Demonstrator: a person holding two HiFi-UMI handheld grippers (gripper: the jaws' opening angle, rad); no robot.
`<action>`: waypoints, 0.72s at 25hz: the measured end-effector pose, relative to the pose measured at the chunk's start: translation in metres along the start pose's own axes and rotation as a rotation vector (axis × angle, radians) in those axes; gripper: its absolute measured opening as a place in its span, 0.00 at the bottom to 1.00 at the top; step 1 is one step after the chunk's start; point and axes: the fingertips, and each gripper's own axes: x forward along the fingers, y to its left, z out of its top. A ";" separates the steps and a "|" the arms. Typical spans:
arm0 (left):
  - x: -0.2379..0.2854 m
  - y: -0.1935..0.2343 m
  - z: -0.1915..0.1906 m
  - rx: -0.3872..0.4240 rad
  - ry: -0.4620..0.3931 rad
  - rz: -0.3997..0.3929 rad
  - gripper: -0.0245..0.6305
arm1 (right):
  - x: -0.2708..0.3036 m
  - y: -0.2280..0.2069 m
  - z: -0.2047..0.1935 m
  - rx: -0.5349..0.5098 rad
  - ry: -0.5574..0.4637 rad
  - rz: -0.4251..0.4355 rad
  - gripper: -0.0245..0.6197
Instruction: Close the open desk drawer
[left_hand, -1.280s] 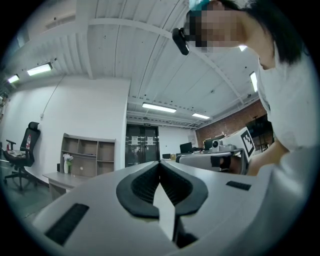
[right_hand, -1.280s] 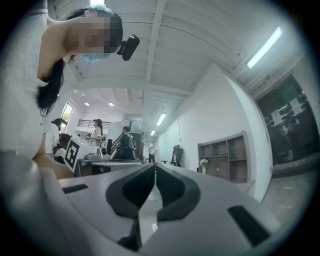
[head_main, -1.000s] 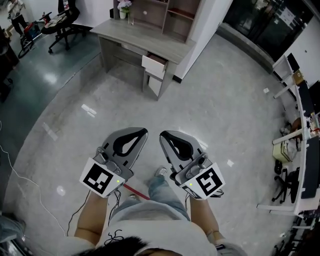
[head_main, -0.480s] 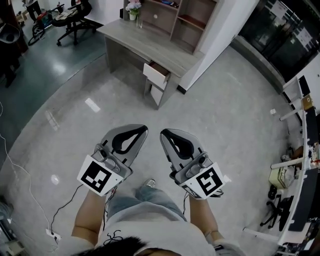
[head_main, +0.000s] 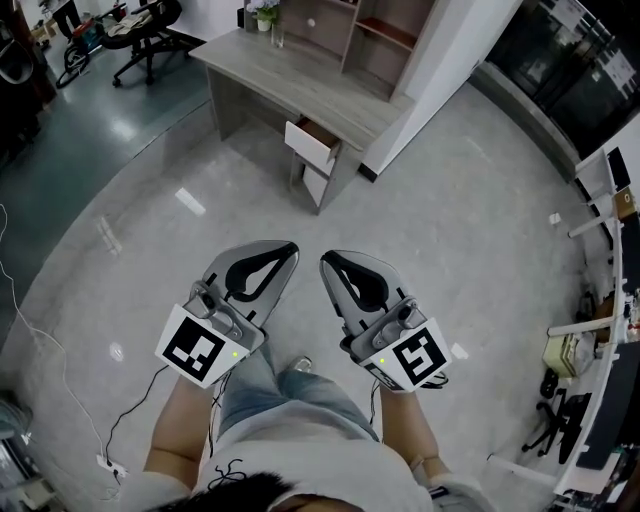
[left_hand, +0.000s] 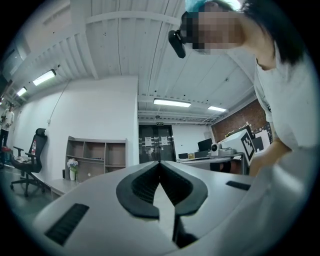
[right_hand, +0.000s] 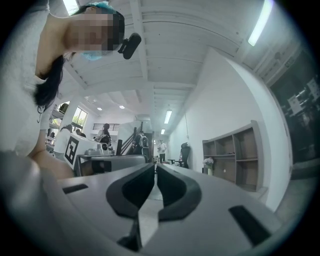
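I hold both grippers over the pale polished floor (head_main: 450, 230), well apart from the long grey wooden desk (head_main: 290, 75). My left gripper (head_main: 290, 247) has its jaws pressed together on nothing, and my right gripper (head_main: 324, 259) likewise. The white desk drawer (head_main: 309, 141) stands pulled out under the desk's front edge, near its right end.
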 end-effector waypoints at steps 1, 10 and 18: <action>0.002 0.004 -0.002 -0.003 -0.001 -0.007 0.05 | 0.002 -0.003 -0.001 -0.002 -0.002 -0.011 0.05; 0.033 0.060 -0.017 -0.048 -0.001 -0.092 0.05 | 0.047 -0.039 -0.012 -0.003 0.019 -0.123 0.05; 0.060 0.133 -0.025 -0.044 0.015 -0.179 0.05 | 0.117 -0.077 -0.024 -0.002 0.030 -0.195 0.05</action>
